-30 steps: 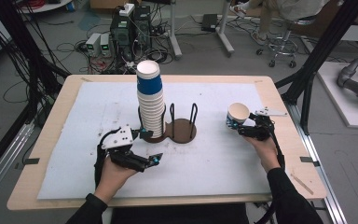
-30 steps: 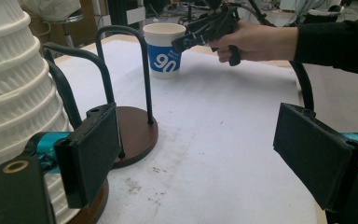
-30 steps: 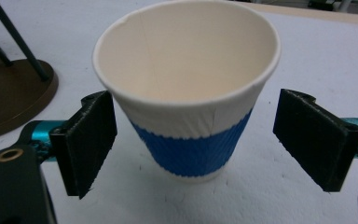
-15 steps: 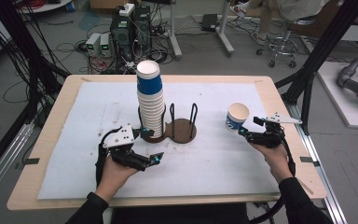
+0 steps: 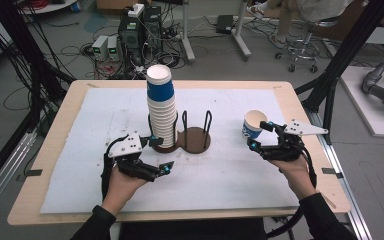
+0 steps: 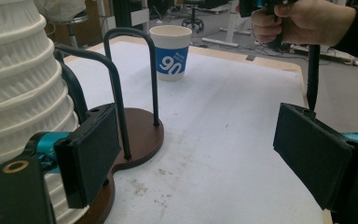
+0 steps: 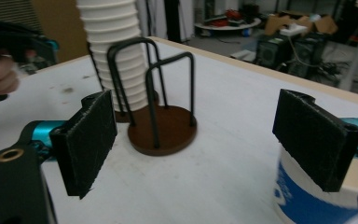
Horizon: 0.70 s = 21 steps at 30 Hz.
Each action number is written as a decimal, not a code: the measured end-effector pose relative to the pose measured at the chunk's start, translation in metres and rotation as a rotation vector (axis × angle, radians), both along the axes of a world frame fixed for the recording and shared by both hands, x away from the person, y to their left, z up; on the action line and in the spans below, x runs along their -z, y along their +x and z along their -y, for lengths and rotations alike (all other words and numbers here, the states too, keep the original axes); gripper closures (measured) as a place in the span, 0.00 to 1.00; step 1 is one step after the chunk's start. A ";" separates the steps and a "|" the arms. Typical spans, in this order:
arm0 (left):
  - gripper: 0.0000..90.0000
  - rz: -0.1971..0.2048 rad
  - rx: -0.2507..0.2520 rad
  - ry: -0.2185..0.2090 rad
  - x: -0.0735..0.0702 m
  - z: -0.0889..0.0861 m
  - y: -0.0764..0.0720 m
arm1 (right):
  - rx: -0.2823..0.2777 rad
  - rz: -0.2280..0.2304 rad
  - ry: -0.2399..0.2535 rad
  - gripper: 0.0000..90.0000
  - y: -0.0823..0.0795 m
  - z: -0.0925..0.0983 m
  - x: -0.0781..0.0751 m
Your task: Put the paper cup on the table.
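Beside right gripper (image 5: 258, 136) – cup (image 5: 252, 125) – jaws apart

In the right gripper view the blue-and-white paper cup (image 7: 307, 200) was cut off by the bottom edge and partly hidden behind one pad (image 7: 314, 137) of the right tool, while the stack of cups (image 7: 116, 51) ran out past the top edge and looked softly blurred.
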<state>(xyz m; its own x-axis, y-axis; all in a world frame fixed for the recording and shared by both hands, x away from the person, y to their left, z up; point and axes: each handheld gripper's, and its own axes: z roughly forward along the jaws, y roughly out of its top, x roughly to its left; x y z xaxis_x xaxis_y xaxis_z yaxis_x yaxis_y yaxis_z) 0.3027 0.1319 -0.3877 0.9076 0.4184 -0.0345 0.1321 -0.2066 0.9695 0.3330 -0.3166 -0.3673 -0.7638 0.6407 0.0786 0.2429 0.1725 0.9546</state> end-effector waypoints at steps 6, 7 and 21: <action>0.16 0.005 0.000 -0.007 -0.002 0.000 0.001 | -0.085 0.024 0.004 0.16 -0.005 -0.008 -0.005; 0.16 0.006 0.000 -0.006 -0.002 0.000 0.001 | -0.103 0.031 0.011 0.16 -0.006 -0.008 -0.006; 0.16 0.035 -0.007 0.004 0.002 -0.003 -0.002 | -0.197 0.025 0.013 0.16 -0.012 -0.019 -0.007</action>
<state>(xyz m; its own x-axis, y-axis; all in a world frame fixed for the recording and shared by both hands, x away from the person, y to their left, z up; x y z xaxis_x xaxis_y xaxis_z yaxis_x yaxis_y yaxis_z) 0.3007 0.1349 -0.3893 0.9053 0.4249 -0.0007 0.0991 -0.2097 0.9727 0.3208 -0.2980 -0.3600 -0.8762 0.4775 0.0654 0.1820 0.2020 0.9623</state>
